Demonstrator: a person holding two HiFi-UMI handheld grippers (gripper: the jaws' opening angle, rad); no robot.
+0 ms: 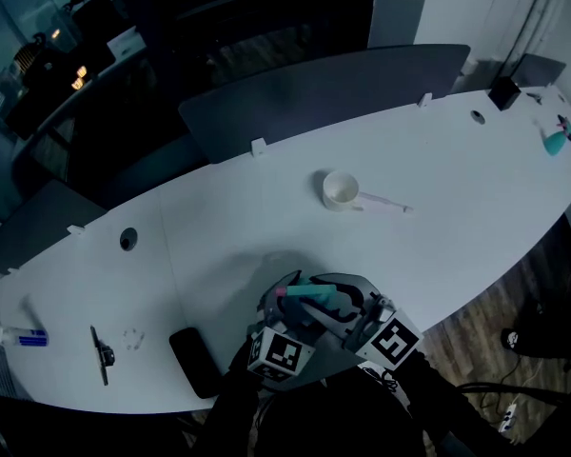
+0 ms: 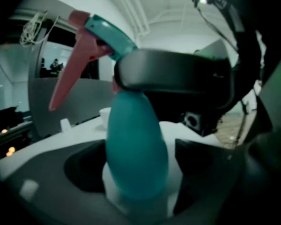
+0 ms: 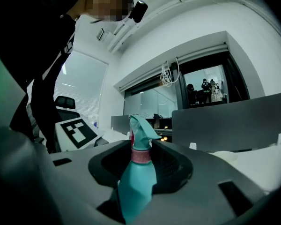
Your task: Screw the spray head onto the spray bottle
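Long white table (image 1: 438, 160) in a dim office, cup (image 1: 340, 189) mid-table, left tongs (image 2: 138, 172) spread wide around the teal spray bottle (image 2: 136, 139), slim gaps either side, right tongs (image 3: 143, 165) clamped on its neck under the spray head (image 2: 86, 43), over the near edge.

Table (image 1: 457, 188): spray bottle (image 1: 309, 296) at near edge, middle. Cup (image 1: 340, 189) farther in, stick (image 1: 385, 204) lying just right of it. Flat slab (image 1: 195, 362) near-left, thin tool (image 1: 100, 355) left of that, small bottle (image 1: 21, 337) at left end. Second sprayer (image 1: 556, 141) far right.
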